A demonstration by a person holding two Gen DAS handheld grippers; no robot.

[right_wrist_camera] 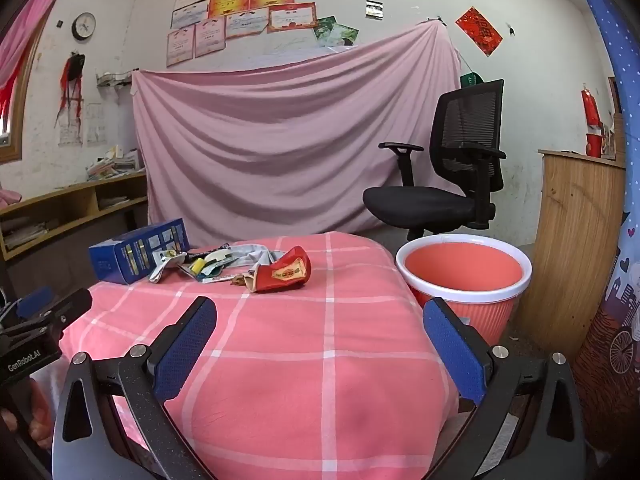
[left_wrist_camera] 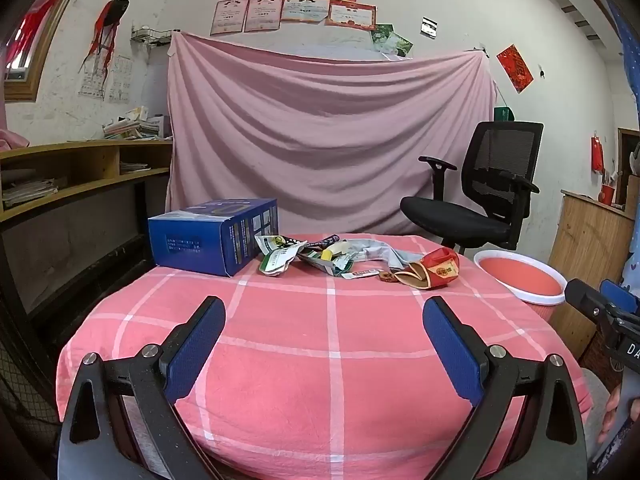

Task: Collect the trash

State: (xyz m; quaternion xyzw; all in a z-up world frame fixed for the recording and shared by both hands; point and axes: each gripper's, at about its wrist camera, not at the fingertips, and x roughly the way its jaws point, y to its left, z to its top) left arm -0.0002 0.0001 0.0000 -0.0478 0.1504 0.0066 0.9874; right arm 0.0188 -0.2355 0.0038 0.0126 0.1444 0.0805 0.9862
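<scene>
While both claws hang low over the near end of the table, nothing sits between their blue pads. The left gripper (left_wrist_camera: 324, 314) is spread wide, and so is the right gripper (right_wrist_camera: 320, 316); each one holds only air above the pink checked cloth with white lines (left_wrist_camera: 332, 360) that covers the table.

All the trash lies in a little row at the far end of that cloth, well apart from both claws. At the left of the row stands a dark blue cardboard box (left_wrist_camera: 212, 236), resting flat. Just beside it is a crumpled green and white wrapper (left_wrist_camera: 278, 256), and next to that a messy bunch of torn packets with a yellow bit (left_wrist_camera: 332, 258) in the middle. A grey strip of cloth or paper (left_wrist_camera: 380, 252) curls behind them. At the right end of the row lies a squashed red and gold packet (right_wrist_camera: 288, 272), tipped on its side, with a small white stick-shaped scrap (left_wrist_camera: 362, 275) near it.

Off the right edge of the table stands a round pink plastic bin with a white rim (right_wrist_camera: 464, 292). It looks empty inside. Behind it is a black mesh office chair (right_wrist_camera: 452, 184), and a big pink sheet (left_wrist_camera: 328, 136) hangs on the wall.

In the left wrist view, the other claw peeks in at the right edge.
</scene>
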